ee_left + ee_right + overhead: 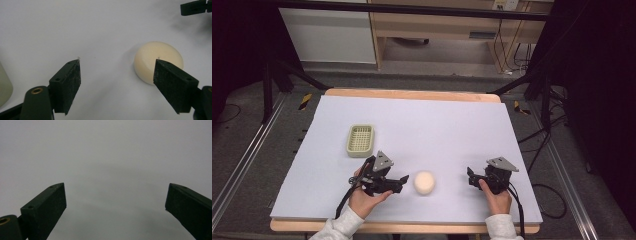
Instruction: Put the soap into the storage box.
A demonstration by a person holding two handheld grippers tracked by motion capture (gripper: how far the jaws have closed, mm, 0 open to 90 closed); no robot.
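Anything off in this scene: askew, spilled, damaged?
Nothing stands out. The round cream soap-like puck lies flat and whole on the pale lavender table cover, the pale green slotted plastic tray sits upright with no spill around it, and the left gripper and right gripper are both open, holding nothing.

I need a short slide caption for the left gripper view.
Open left gripper above the white table, beside a round cream soap bar.
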